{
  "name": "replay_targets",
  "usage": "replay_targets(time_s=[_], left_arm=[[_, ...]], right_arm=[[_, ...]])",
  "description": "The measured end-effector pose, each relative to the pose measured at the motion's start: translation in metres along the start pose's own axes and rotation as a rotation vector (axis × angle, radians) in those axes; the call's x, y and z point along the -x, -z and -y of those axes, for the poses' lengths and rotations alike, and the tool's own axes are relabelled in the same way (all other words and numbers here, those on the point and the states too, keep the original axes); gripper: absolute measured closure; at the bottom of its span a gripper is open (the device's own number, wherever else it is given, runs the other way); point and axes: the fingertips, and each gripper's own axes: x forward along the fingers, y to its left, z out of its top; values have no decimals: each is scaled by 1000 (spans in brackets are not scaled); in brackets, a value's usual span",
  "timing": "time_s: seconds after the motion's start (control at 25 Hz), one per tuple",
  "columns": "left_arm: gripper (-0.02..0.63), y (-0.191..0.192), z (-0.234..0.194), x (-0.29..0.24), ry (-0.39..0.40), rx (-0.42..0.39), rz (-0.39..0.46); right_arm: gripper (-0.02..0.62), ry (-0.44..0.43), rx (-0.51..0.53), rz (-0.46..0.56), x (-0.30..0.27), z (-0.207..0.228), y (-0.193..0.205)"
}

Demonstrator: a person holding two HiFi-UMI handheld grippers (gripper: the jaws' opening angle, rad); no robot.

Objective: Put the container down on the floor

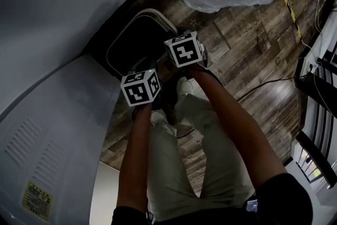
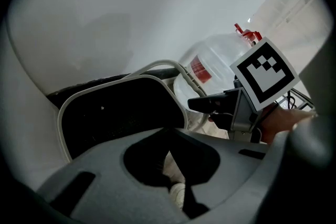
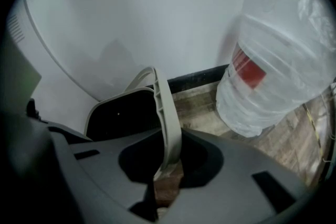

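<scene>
Wood floor (image 1: 247, 50) fills the right of the frame. Your dark container (image 1: 131, 42) is in the middle, low and near the floor. Your right hand-held gripper (image 3: 165, 165) is clamped on its pale rim (image 3: 167, 113). Your left hand-held gripper (image 2: 170, 157) looks clamped on the near edge. The container looks light and stiff, so hold it by the rim.
</scene>
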Motion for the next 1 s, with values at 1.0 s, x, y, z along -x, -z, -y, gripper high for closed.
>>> replay_targets(time_s=[1.0], left_arm=[[592,-21,38,28,16,-55,-14]], right_arm=[[449,-31,-213,-96,54,10,30]])
